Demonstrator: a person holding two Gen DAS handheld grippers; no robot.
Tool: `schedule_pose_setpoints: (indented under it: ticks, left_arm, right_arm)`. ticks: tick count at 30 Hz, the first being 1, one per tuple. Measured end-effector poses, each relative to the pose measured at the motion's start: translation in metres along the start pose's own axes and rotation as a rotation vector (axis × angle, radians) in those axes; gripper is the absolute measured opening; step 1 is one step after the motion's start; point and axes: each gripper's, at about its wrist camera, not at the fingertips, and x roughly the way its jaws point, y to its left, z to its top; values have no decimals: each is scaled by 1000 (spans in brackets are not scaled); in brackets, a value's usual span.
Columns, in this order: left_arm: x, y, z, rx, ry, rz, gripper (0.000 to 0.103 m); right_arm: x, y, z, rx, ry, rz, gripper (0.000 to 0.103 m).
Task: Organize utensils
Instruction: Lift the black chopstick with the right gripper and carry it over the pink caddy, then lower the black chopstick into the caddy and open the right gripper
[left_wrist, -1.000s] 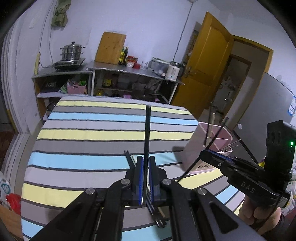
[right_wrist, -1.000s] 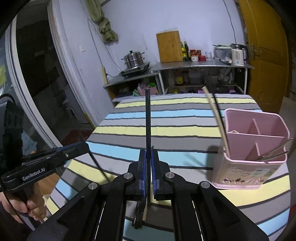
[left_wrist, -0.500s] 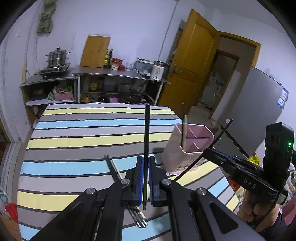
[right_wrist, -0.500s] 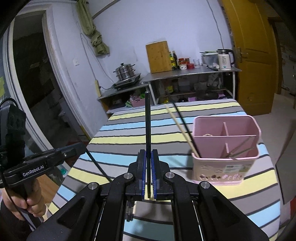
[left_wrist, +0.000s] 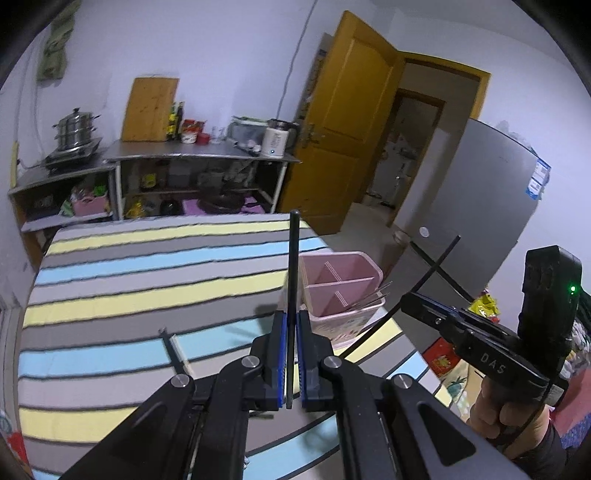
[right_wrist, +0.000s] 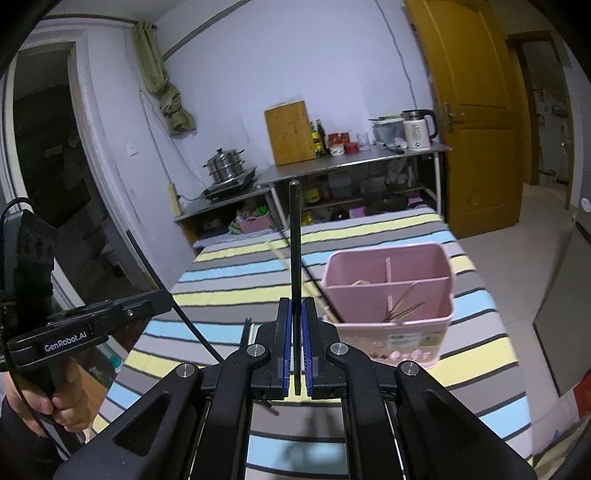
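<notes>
A striped tablecloth (right_wrist: 229, 295) fills a kitchen; a pink divided plastic caddy (right_wrist: 391, 328) holds metal chopsticks (right_wrist: 406, 308); each gripper clamps one black chopstick (right_wrist: 295, 258).

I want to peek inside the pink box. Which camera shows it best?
The right wrist view: the pink box sits close and unblocked, so all its dividers and the thin sticks inside show. In the left wrist view, the pink box is smaller, and a black chopstick crosses its edge.

hidden: lower end of black chopstick (left_wrist: 293, 280) behind clamp; cut off: holder (right_wrist: 388, 295) base behind right gripper (right_wrist: 296, 354); blurred: thin sticks (right_wrist: 404, 308) inside holder, kind unclear
</notes>
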Motion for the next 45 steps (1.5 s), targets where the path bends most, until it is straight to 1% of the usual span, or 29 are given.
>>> schedule_pose_setpoints:
  ticks: [12,18,21,30,39,45]
  left_arm:
    - [13,-39,61,73,-64,-70,5]
    - [29,-49,89,86,-85,-79,5]
    - [40,-49,95,86,-83,-77,5]
    - [84,-41,100,76,-48,-63,5]
    - [129,-31,91,69,7,-51,5]
    - [147,-27,79,76,46,-41,5]
  right_arm:
    - [-29,-24,41,10,-105,-58,5]
    - [-25,-30,57,17,-133,-70,5]
    - [-19,-33,62,19,-137,-77,5]
    - [6,-49,62,38,-115,-100,5]
    - [35,-62,54,48,-77,-109,5]
    - [57,-66,47,44,-32,-115,5]
